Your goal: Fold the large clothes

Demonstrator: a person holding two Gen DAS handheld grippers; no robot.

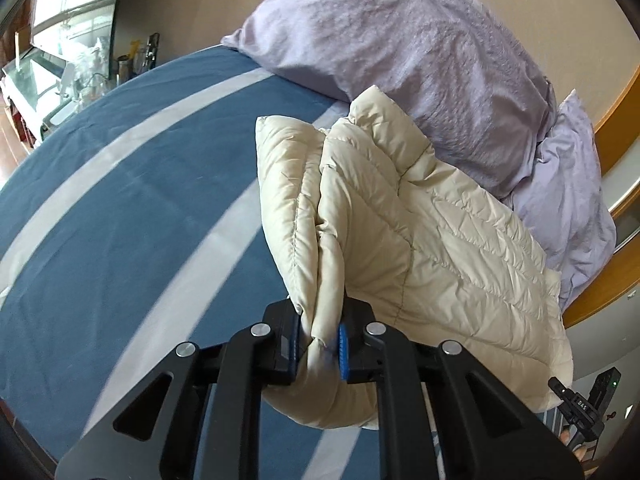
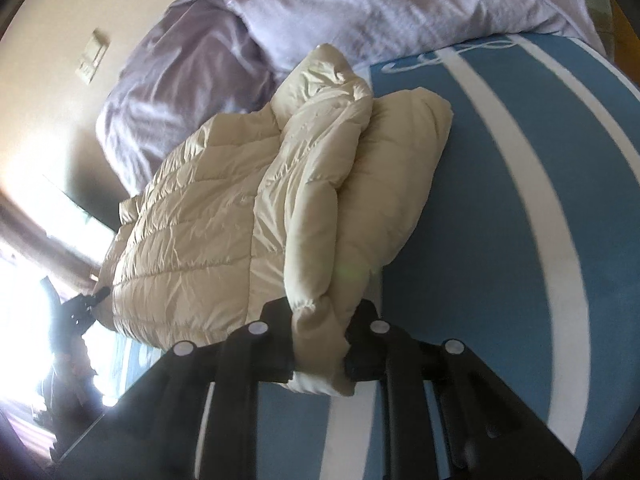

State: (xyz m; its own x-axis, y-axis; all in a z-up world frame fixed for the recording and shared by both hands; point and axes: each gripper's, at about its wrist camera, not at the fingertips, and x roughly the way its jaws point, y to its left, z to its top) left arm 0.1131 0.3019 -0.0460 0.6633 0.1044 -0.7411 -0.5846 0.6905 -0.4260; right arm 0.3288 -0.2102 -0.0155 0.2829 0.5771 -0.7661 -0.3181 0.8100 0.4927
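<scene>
2 grippers, 1 cream puffer jacket point(image 1: 400, 220), and both are already clamped on it; the left gripper point(image 1: 320, 346) has its blue pads point(image 1: 343, 350) pinched narrow around a thick rolled edge of the padding, and the right gripper point(image 2: 320, 344) is squeezing a similar bunched edge at its own end; neither has any spare gap showing.

Handling-wise I'd guess this thing is light but bulky; soft, puffy, lots of trapped air, so it'll spring back out of any fold unless it's pressed down; the shell looks shiny and a bit slick, so a shallow pinch could slide off; best bet is grabbing at a hem or a quilted seam where several layers stack up, which is roughly what's happening now.

Taking the bed point(image 1: 120, 200) with its blue and white stripes as the landmark: the jacket sits on top of it, already doubled over into a chunky bundle, up toward the head end just beside the lilac pillows point(image 1: 400, 60), maybe touching them; the near edge is in the jaws, looks slightly lifted off the bed, though I can't say for sure.
</scene>
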